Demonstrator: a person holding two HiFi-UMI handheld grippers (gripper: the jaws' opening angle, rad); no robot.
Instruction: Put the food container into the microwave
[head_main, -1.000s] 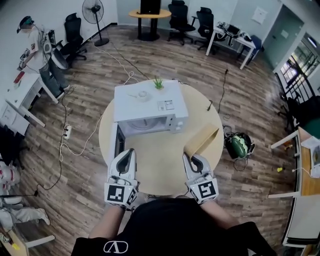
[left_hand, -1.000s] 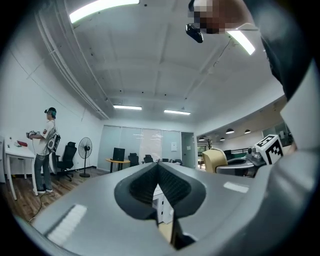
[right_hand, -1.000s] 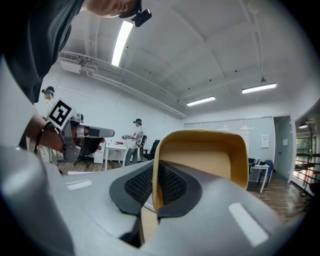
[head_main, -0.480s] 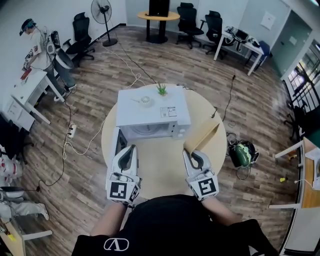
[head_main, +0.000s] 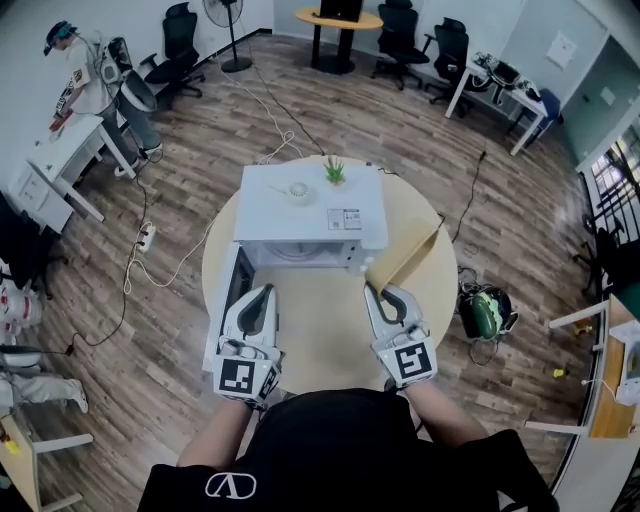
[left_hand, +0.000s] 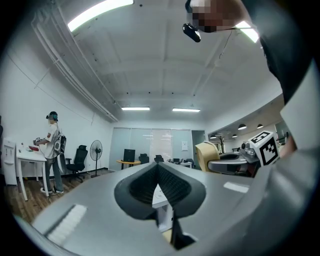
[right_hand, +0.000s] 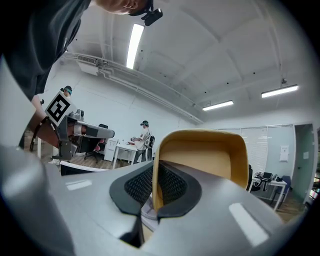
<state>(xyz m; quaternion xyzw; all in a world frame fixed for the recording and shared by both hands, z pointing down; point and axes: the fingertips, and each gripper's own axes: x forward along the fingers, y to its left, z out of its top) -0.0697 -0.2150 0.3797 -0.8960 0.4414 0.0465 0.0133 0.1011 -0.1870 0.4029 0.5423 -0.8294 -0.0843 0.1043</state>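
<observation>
A white microwave (head_main: 310, 210) stands on the round wooden table (head_main: 320, 345). Its door (head_main: 228, 300) hangs open to the left. My right gripper (head_main: 374, 293) is shut on the rim of a tan food container (head_main: 405, 258), held tilted just off the microwave's front right corner. In the right gripper view the container's wall (right_hand: 210, 155) sits pinched between the pads of my right gripper (right_hand: 155, 175). My left gripper (head_main: 265, 292) hovers by the open door, shut, with nothing in it. Past its pads in the left gripper view (left_hand: 158, 167) a slice of the microwave (left_hand: 161, 197) shows.
A small green plant (head_main: 335, 172) and a white round object (head_main: 298, 190) sit on top of the microwave. Cables and a power strip (head_main: 147, 237) lie on the floor to the left. A green bag (head_main: 484, 310) is right of the table. A person (head_main: 80, 80) stands at a far desk.
Both grippers have drifted slightly forward toward the microwave. The container has moved with the right gripper, closer to the microwave's front right corner.
</observation>
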